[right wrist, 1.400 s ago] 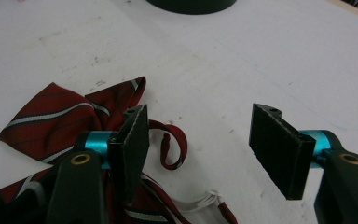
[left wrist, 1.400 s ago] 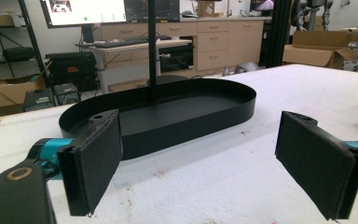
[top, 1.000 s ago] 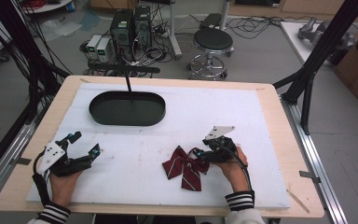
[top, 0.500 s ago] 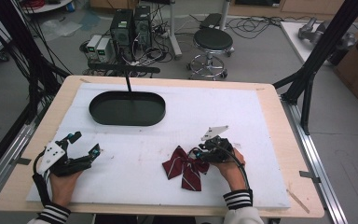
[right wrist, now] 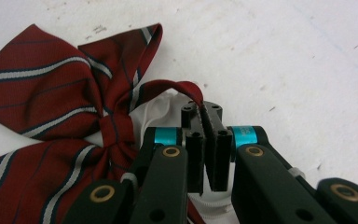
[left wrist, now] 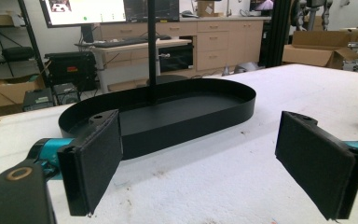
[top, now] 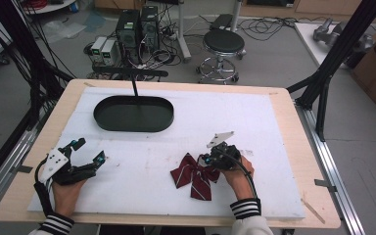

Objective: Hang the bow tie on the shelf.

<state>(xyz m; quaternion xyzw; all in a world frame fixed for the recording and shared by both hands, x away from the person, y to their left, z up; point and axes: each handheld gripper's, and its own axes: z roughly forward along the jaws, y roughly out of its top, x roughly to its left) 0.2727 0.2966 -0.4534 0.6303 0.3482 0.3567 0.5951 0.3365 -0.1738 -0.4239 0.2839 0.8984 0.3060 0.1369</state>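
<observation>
1. A white foam sheet point(top: 254, 122) covers most of the wooden table point(top: 301, 161), and the person's two hands come in over its near edge, each in a striped cuff.
2. The right gripper point(top: 208, 160) sits low on the sheet at the right side of a dark red bow tie point(top: 195, 175) with pale stripes.
3. In the right gripper view, the gripper point(right wrist: 207, 154) has its two black jaws pressed together on the edge of the bow tie point(right wrist: 51, 121), pinching one red loop of fabric with a bit of white band beside it.
4. The rest of the bow lies flat on the sheet, spread out to the left of the jaws in that view.
5. The left gripper point(top: 88, 152) rests on the sheet near the left edge, well apart from the bow tie.
6. In the left gripper view, its jaws stand wide apart with nothing between them, only bare sheet point(left wrist: 205, 186).
7. A black oval tray point(top: 133, 114) sits toward the far left of the sheet, straight ahead of the left gripper, with a thin black post point(top: 134, 88) rising behind it.
8. The tray point(left wrist: 168, 116) looks shallow, its dark floor bare.
</observation>
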